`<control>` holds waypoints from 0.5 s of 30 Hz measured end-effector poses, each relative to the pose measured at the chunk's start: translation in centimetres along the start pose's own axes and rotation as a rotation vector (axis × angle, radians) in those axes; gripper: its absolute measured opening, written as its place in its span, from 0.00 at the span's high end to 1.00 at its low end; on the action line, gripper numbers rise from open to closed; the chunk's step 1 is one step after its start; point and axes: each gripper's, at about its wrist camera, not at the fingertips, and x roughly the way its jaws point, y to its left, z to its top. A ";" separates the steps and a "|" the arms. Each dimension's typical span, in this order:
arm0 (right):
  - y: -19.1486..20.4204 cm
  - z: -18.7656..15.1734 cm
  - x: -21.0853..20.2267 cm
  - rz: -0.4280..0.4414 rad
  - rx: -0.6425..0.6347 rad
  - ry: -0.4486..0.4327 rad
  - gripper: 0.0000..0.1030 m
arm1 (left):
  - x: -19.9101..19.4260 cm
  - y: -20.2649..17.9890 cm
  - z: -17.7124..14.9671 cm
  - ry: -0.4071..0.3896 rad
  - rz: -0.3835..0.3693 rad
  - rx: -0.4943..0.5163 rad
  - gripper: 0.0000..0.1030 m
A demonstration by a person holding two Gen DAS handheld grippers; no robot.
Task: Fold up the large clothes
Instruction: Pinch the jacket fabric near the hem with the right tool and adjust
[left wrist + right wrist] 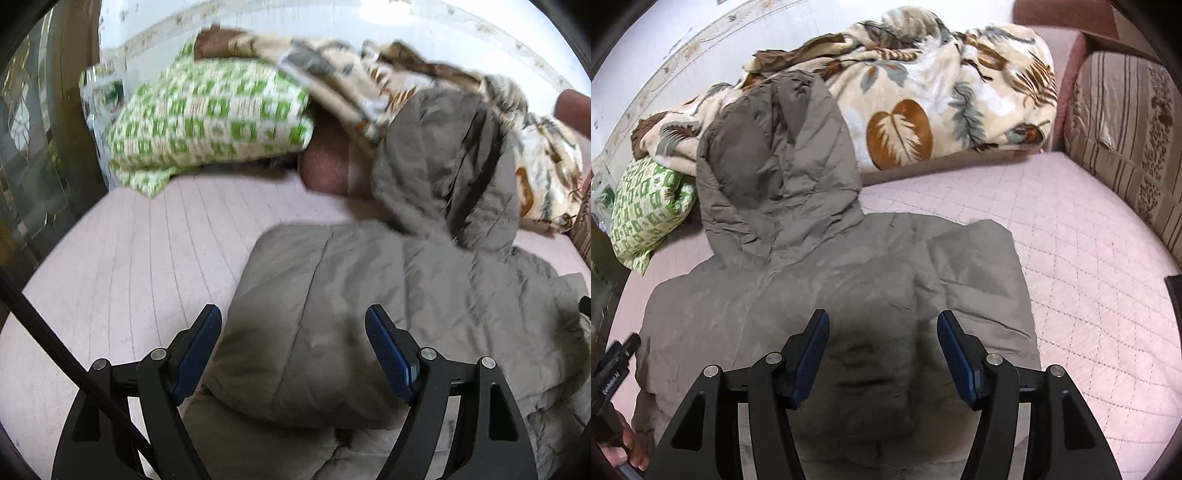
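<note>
Right, the coat (827,280) lies spread on the pink mattress (1089,280), hood (775,162) pointing toward the leaf-print blanket (923,103) at the far side. Both sleeves look already tucked in over the body, the right-hand one as a flat panel (975,266), so I'd judge the sleeve step done and the lengthwise fold up next.

Right gripper (882,354) is above the lower middle of the coat, jaws apart and not pinching anything; fabric sits under the gap, not between the pads. Left gripper (293,350) is over the coat's left edge (243,295), jaws wide, also empty. The left view is motion-blurred, so whether its tips brush the fabric is hard to tell.

Next move, as I read it: both grippers go down to the hem, near the bottom of both views, each clamps a corner through all layers, then they lift and carry it toward the hood. Puffy fabric, so the bite needs to be deep or the layers will slide.

The green checked pillow (207,110) sits just beside the hood, clear of the fold path.
</note>
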 end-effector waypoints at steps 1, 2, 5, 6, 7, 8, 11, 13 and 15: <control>-0.4 -0.1 0.5 0.013 0.016 0.021 0.52 | 0.8 0.1 -0.2 0.040 0.008 -0.004 0.23; -0.7 -0.2 1.0 0.018 0.031 0.050 0.56 | 1.5 0.3 -0.5 0.072 0.000 -0.013 0.23; -1.7 -0.8 2.9 0.033 0.085 0.131 0.56 | 2.1 0.6 -0.8 0.103 -0.001 -0.030 0.23; -2.0 -1.0 3.4 0.045 0.103 0.149 0.56 | 2.1 0.6 -0.8 0.103 0.003 -0.027 0.23; -2.2 -1.2 3.6 0.054 0.120 0.160 0.56 | 2.2 0.5 -0.9 0.103 0.010 -0.019 0.23; -2.3 -1.2 3.7 0.057 0.123 0.163 0.56 | 2.2 0.5 -1.0 0.101 0.012 -0.015 0.23; -2.2 -0.9 3.2 0.069 0.129 0.154 0.56 | 1.7 0.5 -0.9 0.078 0.011 -0.018 0.23; -2.6 -0.4 2.2 0.127 0.160 0.114 0.56 | 0.7 0.6 -0.5 0.037 -0.012 -0.027 0.23; -2.7 0.1 0.9 0.116 0.149 0.067 0.56 | -0.5 0.5 -0.2 -0.009 -0.051 -0.034 0.23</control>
